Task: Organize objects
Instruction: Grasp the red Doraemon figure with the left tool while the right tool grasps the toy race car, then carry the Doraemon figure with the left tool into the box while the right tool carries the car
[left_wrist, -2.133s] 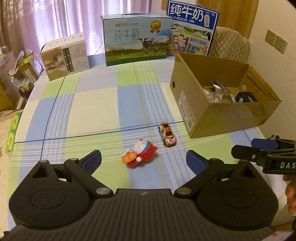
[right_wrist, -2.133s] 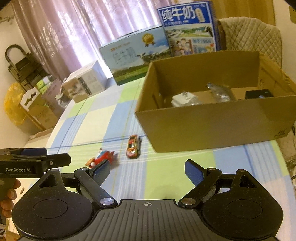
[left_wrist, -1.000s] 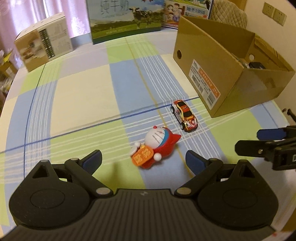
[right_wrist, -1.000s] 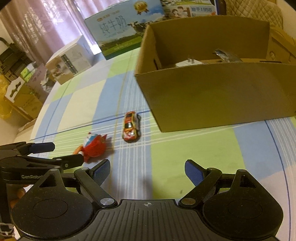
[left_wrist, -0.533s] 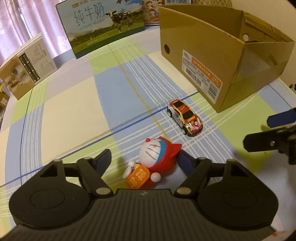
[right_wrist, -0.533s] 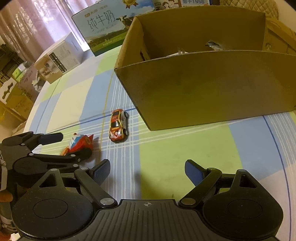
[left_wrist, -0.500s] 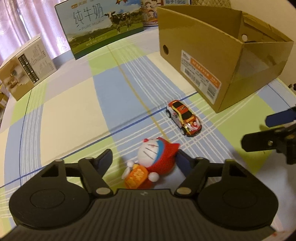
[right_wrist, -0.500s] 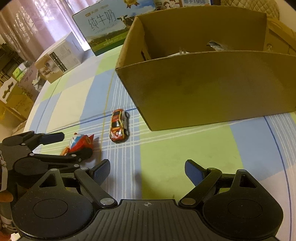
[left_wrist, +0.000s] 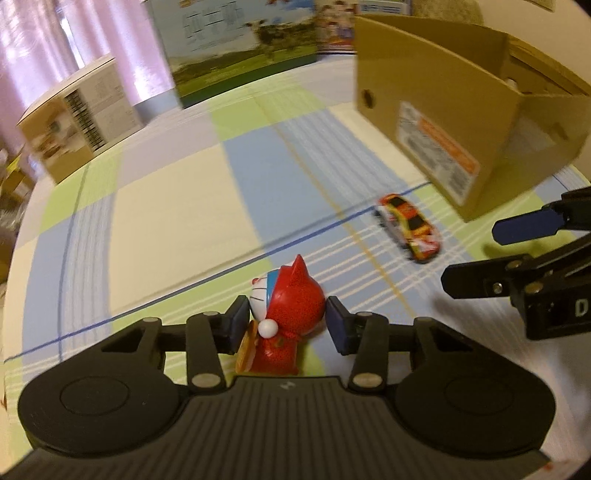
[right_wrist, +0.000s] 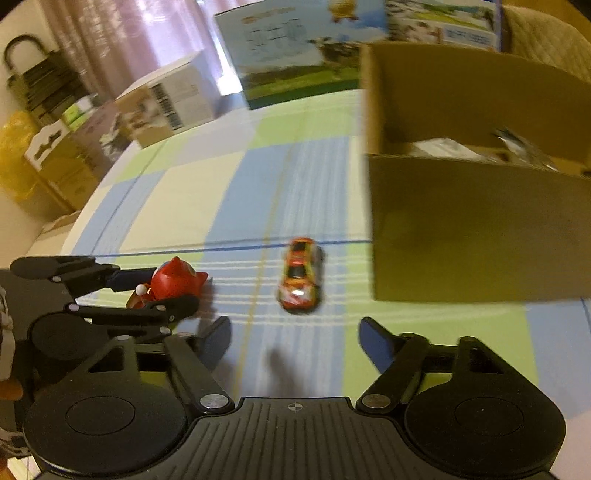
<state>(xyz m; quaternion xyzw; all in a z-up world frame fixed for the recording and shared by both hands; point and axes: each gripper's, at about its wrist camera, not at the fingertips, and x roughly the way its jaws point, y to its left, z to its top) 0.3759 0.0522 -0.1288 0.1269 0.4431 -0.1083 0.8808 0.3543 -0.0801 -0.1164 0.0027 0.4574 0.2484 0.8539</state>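
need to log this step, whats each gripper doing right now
Left gripper: shut on the red cat figure.
Right gripper: open, holding nothing, with the toy car ahead of it on the tablecloth.

Table with checked cloth fills the frame. On it: toy car centre-right, open cardboard box upper right, milk carton case top centre, small printed box upper left.
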